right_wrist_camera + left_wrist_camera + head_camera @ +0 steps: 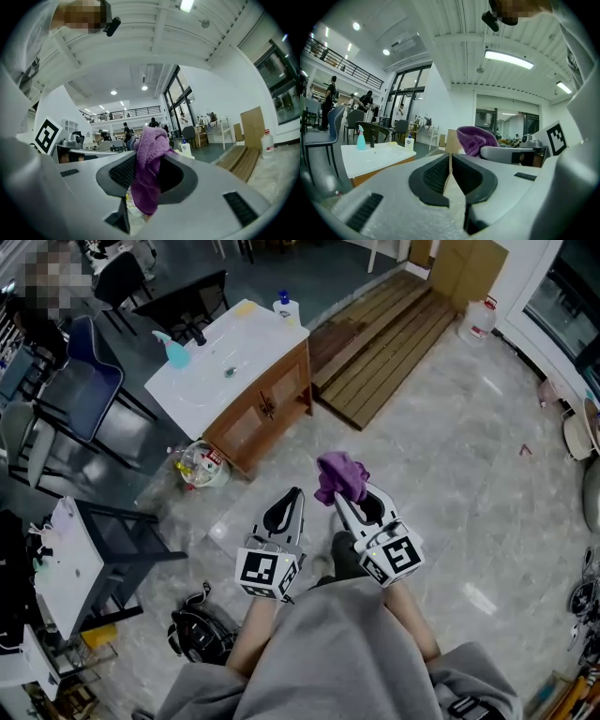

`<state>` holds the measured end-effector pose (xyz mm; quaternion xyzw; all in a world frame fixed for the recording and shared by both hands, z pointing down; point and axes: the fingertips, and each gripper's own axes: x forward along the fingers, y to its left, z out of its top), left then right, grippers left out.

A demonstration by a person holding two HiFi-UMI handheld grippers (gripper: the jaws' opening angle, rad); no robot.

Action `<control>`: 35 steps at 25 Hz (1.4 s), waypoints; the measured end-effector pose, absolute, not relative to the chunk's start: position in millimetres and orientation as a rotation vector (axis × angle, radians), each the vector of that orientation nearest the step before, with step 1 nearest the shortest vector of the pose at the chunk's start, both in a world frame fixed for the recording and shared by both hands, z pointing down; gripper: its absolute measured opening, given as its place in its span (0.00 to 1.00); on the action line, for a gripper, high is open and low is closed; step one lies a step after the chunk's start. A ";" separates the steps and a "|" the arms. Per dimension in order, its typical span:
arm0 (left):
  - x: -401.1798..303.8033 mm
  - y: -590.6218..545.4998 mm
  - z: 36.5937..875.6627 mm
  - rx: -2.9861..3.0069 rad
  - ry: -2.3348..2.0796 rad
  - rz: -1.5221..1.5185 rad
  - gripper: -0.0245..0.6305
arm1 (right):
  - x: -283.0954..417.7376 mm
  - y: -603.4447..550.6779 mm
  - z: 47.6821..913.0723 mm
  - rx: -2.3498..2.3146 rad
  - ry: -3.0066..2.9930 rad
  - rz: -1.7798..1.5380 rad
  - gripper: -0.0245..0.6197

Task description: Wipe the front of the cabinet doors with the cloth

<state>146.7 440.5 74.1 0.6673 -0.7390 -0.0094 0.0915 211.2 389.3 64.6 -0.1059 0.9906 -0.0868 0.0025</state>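
Right gripper (148, 164): jaws clamped on purple cloth (340, 475), bunched above the tips.
Left gripper (450, 161): jaws together, nothing between.
Cabinet doors (274, 397): up-left of both grippers, well apart; fronts faced them; left gripper slightly nearer.
Sink top (211, 381): carried spray bottle (175, 351) and soap bottle (286, 307).

teal spray bottle (175, 351) | wooden pallet (394, 338) | blue chair (89, 392) | water jug (478, 318) | clear plastic bag (199, 467)
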 end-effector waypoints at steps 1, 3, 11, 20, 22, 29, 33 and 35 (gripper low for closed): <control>142.5 436.6 75.7 1.982 -2.193 -0.028 0.07 | 206.3 385.3 65.9 -0.331 3.109 -0.272 0.22; 132.3 427.4 78.7 1.981 -2.193 -0.027 0.07 | 195.1 375.6 68.5 -0.329 3.111 -0.272 0.22; 85.7 382.3 88.1 1.961 -2.191 -0.025 0.07 | 147.3 326.9 76.4 -0.321 3.118 -0.288 0.22; 44.7 327.7 93.4 1.927 -2.194 -0.008 0.07 | 104.7 268.3 83.9 -0.299 3.127 -0.332 0.22; 35.8 318.2 95.7 1.916 -2.193 0.001 0.07 | 94.3 257.5 85.4 -0.287 3.125 -0.343 0.22; 7.5 282.7 104.9 1.869 -2.190 0.035 0.07 | 61.6 220.1 93.8 -0.243 3.137 -0.400 0.22; -3.6 260.6 110.2 1.848 -2.186 0.046 0.07 | 47.9 198.8 100.5 -0.223 3.145 -0.426 0.22; -8.8 249.6 112.8 1.841 -2.183 0.053 0.07 | 42.0 188.1 103.8 -0.215 3.149 -0.441 0.22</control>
